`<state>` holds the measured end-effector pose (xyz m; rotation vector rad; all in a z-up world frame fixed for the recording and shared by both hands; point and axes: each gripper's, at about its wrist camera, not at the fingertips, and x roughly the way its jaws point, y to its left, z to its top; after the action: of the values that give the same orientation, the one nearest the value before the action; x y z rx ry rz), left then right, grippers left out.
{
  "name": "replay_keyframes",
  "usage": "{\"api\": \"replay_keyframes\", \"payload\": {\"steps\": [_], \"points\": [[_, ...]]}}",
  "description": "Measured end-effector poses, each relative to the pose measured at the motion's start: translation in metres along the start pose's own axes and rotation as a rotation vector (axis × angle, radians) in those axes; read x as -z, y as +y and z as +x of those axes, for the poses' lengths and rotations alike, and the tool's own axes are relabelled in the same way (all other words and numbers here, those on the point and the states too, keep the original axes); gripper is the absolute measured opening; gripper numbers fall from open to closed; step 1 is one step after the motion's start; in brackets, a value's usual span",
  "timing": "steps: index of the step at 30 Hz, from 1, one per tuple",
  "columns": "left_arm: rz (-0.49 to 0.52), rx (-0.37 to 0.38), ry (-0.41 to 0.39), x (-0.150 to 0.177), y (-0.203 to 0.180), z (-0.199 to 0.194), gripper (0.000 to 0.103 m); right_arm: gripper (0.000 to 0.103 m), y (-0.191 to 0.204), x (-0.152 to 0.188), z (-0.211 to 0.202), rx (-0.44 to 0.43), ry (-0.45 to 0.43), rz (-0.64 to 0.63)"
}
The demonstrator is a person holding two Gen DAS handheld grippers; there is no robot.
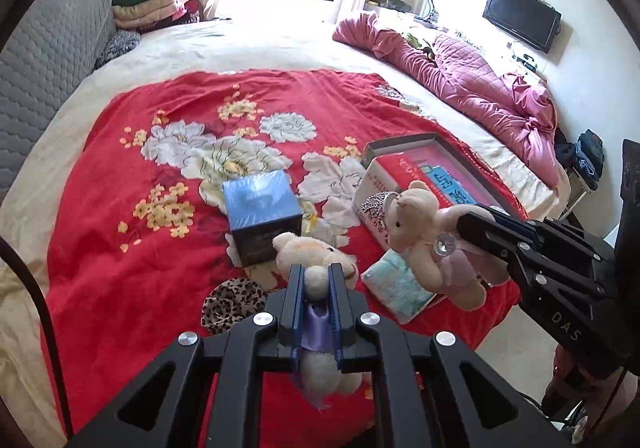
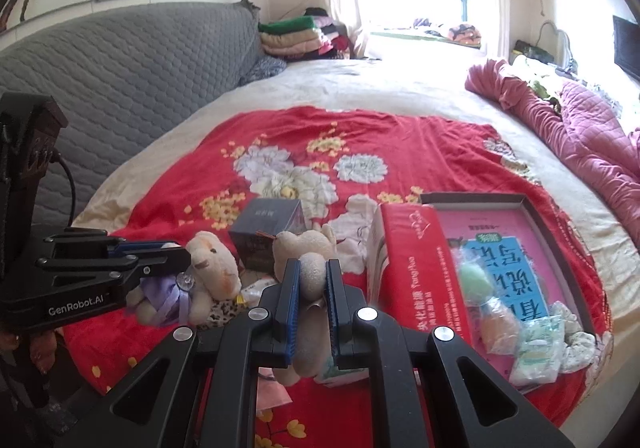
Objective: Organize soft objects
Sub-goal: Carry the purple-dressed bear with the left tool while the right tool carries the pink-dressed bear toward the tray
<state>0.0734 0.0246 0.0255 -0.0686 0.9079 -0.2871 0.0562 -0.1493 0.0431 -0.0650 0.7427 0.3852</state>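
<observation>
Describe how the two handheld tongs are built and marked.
Both are matte black angular frames with cut-out struts, silver round bolts and blue ribbed pads inside the fingers. The left tongs carry white "GenRobot.AI" lettering and a black cable behind. The right tongs show "DAS" lettering.

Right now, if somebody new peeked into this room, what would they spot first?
Probably the two cream plush teddy bears, each pinched in a black tool: the left tool holds the bear in the purple satin dress, the right tool holds the bear in the pink dress. Under them spreads the bright red blanket with big white and yellow flowers, with a shiny blue cube box sitting in its middle.
</observation>
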Motion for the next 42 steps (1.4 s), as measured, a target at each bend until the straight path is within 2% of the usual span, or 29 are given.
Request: {"api": "replay_keyframes", "payload": {"steps": [13,26,42], "points": [[0.081,-0.033,-0.062,-0.015,-0.052,-0.026,0.012,0.012,-0.017,-0.010,-0.043,0.032,-0.101,0.047],[0.122,0.001,-0.102,-0.040,-0.094,-0.037,0.012,0.012,-0.043,-0.014,-0.083,0.095,-0.183,0.098],[0.212,0.045,-0.098,-0.056,-0.155,-0.029,0.012,0.012,-0.090,-0.010,-0.126,0.169,-0.249,0.190]]}}
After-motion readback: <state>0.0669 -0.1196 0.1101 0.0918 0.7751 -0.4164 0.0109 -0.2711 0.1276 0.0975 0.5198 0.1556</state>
